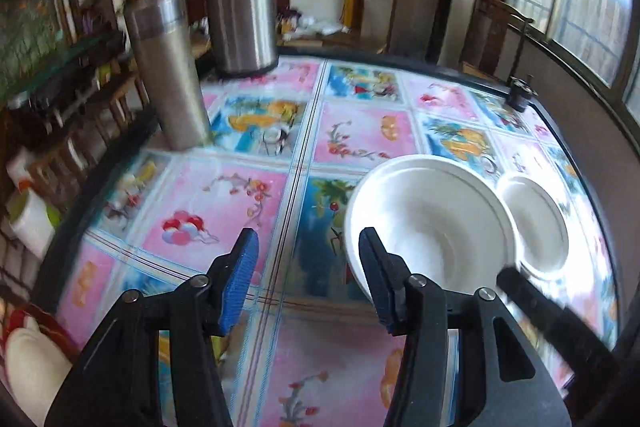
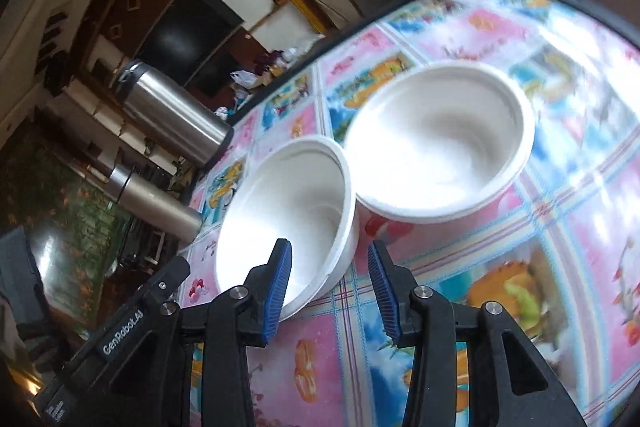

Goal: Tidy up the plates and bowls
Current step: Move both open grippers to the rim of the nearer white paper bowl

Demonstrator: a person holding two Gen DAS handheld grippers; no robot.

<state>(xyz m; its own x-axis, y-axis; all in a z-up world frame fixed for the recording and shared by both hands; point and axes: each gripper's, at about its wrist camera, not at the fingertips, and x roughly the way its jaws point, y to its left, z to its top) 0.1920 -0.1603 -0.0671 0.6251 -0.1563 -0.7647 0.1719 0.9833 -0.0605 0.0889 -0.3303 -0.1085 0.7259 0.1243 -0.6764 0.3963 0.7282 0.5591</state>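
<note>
On the patterned tablecloth (image 2: 560, 267), two white bowls (image 2: 288, 211) (image 2: 436, 143) are sitting rim to rim, looking light, thin-walled and slippery, so the right gripper (image 2: 328, 287), jaws wide and empty, is straddling the nearer rim, the best hold, while the left gripper (image 1: 308, 275) is hovering equally wide

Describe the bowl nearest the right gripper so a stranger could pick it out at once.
On the colourful picture-tiled table, two white bowls sit side by side, apparently touching. The nearer bowl lies just ahead of the open right gripper, towards the two steel flasks. It looks smaller than the other bowl.
</note>
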